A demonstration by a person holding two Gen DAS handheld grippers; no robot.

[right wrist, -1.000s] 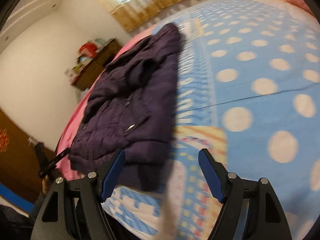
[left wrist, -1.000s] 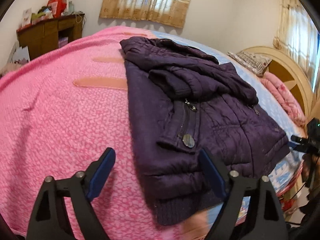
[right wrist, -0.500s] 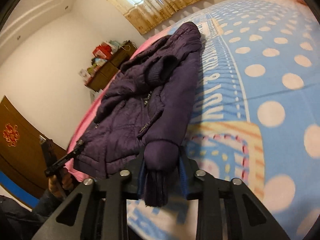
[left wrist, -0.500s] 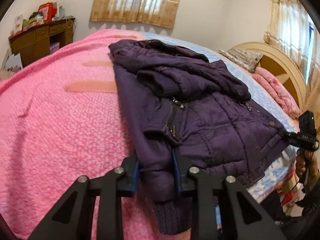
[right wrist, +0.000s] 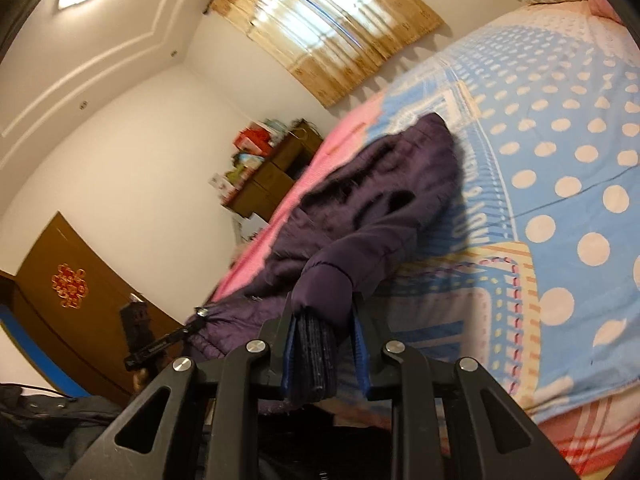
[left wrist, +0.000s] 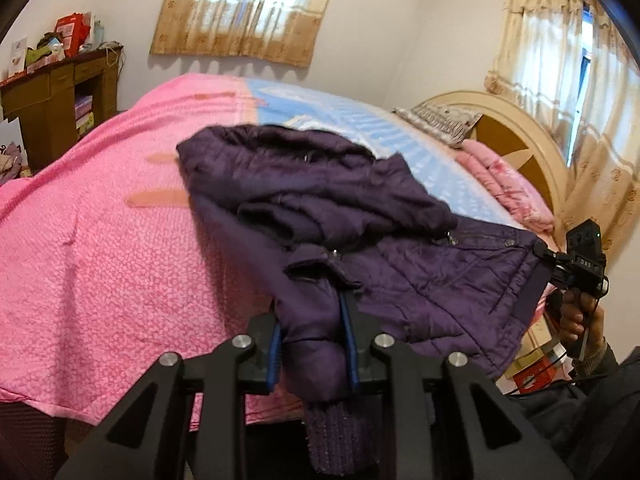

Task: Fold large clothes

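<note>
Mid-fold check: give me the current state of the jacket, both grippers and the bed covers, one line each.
Purple jacket: sleeves folded over its front, hem corners lifted off the bed.
Left gripper: has just been closing, shut on one hem corner.
Right gripper: has just been closing, shut on the other hem corner.
Pink blanket: spread flat, under the jacket.
Blue dotted sheet: spread flat.

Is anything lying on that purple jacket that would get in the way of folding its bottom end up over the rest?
Nothing visible does. Both grippers are clamped on the purple jacket; only its own sleeves lie across it.
</note>
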